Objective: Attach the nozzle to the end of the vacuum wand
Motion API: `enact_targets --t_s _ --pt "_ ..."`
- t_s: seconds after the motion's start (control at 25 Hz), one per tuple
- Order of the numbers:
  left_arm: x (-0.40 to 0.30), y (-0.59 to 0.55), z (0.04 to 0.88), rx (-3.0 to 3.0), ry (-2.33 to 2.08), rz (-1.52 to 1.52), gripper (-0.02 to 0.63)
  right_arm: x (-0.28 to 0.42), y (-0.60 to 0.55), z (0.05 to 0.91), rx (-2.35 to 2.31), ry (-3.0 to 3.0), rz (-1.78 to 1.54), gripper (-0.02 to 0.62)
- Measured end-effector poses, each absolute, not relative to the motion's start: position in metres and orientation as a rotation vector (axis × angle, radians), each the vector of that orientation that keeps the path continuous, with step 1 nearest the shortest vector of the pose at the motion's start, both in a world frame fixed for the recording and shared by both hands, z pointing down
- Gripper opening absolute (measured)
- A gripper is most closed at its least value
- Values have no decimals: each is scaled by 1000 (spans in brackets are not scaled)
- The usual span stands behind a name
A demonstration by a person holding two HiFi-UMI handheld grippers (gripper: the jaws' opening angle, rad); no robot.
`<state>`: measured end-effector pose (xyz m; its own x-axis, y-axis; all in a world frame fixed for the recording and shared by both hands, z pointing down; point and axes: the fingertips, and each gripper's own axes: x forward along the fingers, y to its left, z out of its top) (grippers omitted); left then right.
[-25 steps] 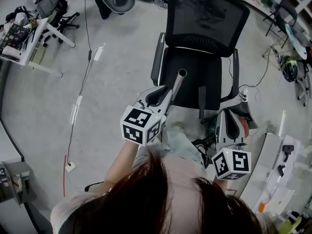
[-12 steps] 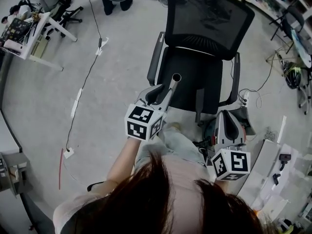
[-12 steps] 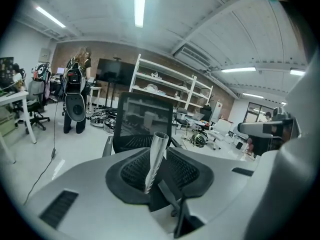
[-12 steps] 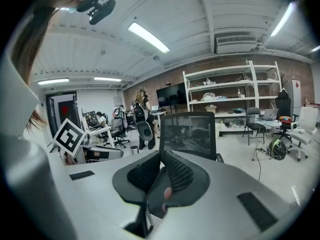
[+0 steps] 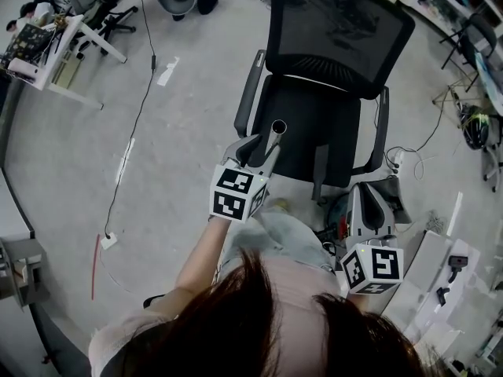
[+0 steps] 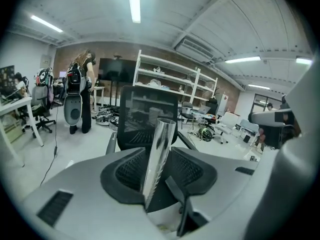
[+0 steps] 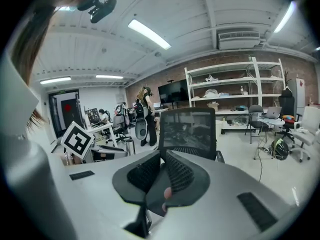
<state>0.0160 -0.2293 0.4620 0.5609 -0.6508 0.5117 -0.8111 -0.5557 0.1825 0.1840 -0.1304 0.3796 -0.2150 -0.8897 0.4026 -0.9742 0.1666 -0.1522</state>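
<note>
The shiny metal vacuum wand [image 5: 273,141] rises from between the fingers of my left gripper [image 5: 262,151], its open end over the black chair's seat [image 5: 314,116]. In the left gripper view the wand [image 6: 159,149] leans by the left pad, with a gap on its right side. The jaws of the left gripper [image 6: 160,170] are opening. My right gripper [image 5: 371,204] hangs lower right, beside the chair, and is shut [image 7: 161,176]. A narrow black bar [image 5: 317,181] stands in front of the seat; I cannot tell what it is.
An office chair with a mesh back [image 5: 342,26] faces me. A cable [image 5: 134,124] runs over the floor at left, near a desk [image 5: 47,49]. White boxes [image 5: 440,265] and clutter lie at right. My knees [image 5: 275,226] are below the grippers.
The left gripper and the wand have slid a little right and nearer the chair seat, and its fingers have parted round the wand. The right gripper has hardly shifted.
</note>
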Motion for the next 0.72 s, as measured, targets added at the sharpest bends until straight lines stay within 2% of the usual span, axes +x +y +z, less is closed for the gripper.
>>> enact_targets --t_s 0.72 --pt "35 -248 500 2406 -1181 659 164 200 -115 400 1854 -2152 604 29"
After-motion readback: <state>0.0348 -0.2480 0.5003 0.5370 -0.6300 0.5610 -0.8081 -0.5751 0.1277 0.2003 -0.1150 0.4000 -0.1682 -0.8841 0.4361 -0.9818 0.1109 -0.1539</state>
